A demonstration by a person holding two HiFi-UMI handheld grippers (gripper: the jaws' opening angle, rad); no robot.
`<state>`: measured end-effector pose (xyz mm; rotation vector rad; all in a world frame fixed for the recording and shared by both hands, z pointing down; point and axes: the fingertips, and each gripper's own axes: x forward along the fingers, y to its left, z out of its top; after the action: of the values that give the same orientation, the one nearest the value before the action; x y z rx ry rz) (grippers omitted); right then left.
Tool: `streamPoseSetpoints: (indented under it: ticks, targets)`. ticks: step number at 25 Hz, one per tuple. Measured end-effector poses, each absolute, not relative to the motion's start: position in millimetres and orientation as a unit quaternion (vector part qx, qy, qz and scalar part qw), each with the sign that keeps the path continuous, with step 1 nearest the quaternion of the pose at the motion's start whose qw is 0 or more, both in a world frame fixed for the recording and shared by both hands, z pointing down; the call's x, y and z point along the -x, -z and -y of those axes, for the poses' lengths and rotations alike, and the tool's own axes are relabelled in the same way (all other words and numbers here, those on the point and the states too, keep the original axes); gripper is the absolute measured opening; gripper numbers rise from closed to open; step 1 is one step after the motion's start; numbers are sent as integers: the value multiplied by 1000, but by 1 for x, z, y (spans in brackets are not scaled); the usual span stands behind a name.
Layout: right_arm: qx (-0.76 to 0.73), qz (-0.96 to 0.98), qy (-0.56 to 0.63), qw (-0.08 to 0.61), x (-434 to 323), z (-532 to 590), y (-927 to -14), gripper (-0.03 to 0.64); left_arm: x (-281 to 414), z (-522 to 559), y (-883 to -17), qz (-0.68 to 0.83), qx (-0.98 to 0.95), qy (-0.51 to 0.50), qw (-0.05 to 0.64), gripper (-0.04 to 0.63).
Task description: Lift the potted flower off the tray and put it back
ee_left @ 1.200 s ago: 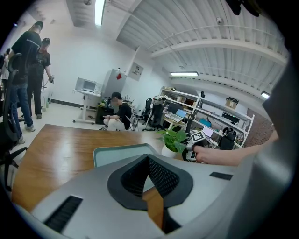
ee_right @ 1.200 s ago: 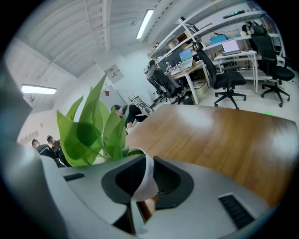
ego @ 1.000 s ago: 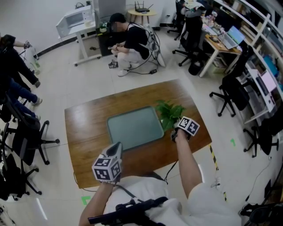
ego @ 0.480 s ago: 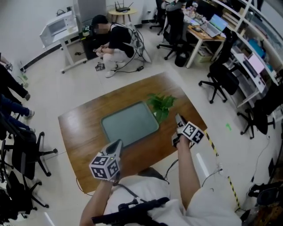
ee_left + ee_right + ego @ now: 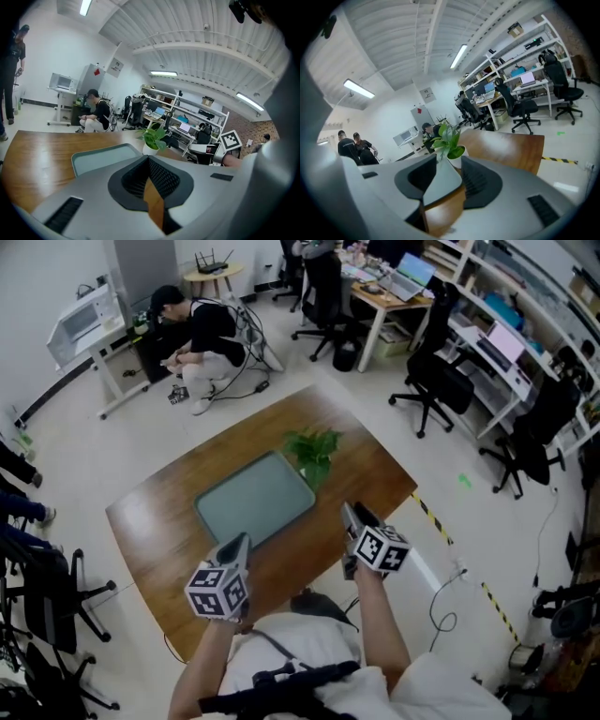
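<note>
The potted flower (image 5: 312, 454), green leaves in a white pot, stands on the wooden table (image 5: 159, 521) just off the far right corner of the grey-green tray (image 5: 253, 498). My right gripper (image 5: 349, 512) hangs over the table's near right edge, well short of the plant, open with nothing between its fingers. In the right gripper view the flower (image 5: 449, 140) sits ahead of the right gripper (image 5: 440, 164). My left gripper (image 5: 244, 542) hovers by the tray's near edge, its fingers together. The left gripper view shows the tray (image 5: 101, 157) and the flower (image 5: 152, 138) beyond it.
A person (image 5: 197, 329) crouches on the floor beyond the table near a white cart (image 5: 84, 320). Office chairs (image 5: 436, 381) and desks with computers line the right side. Yellow-black floor tape (image 5: 431, 517) runs by the table's right corner. A black chair (image 5: 47, 606) stands at the left.
My right gripper let go of the flower, drew back toward me and rose to the table's near edge. The flower stays beside the tray. The left gripper barely moved.
</note>
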<state>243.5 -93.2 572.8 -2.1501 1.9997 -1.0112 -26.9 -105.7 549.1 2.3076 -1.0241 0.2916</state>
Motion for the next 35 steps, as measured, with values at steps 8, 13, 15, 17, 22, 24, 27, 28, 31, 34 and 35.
streamPoseSetpoints:
  ticks: [8, 13, 15, 17, 22, 24, 27, 28, 31, 34, 35]
  targets:
    - [701, -646, 303, -20, -227, 71, -573, 192, 4, 97, -549, 362, -881, -137, 273, -3]
    - [688, -660, 301, -29, -222, 72, -568, 189, -14, 93, -543, 347, -889, -141, 262, -3]
    - [685, -664, 299, -30, -223, 73, -567, 189, -20, 91, -541, 342, -892, -141, 260, -3]
    - [683, -666, 300, -30, -226, 74, -568, 189, -25, 89, -542, 339, -893, -143, 261, -3]
    - [675, -673, 302, -36, -238, 85, -573, 187, -38, 88, -542, 339, -889, -131, 280, -3]
    - [668, -679, 301, -41, -249, 97, -576, 183, -48, 88, -542, 340, -888, -130, 281, -3]
    - [661, -684, 306, -41, -274, 123, -577, 176, -62, 87, -541, 344, -888, -134, 274, -3]
    - [659, -685, 308, -39, -282, 133, -577, 175, -65, 88, -540, 348, -887, -135, 271, -5]
    - [649, -691, 316, -43, -304, 169, -581, 155, -71, 93, -538, 362, -884, -134, 265, -5]
    - [632, -700, 327, -61, -314, 205, -600, 155, -69, 97, -541, 383, -874, -132, 267, -5]
    - [625, -703, 334, -66, -317, 216, -607, 155, -68, 99, -542, 392, -870, -130, 269, -5]
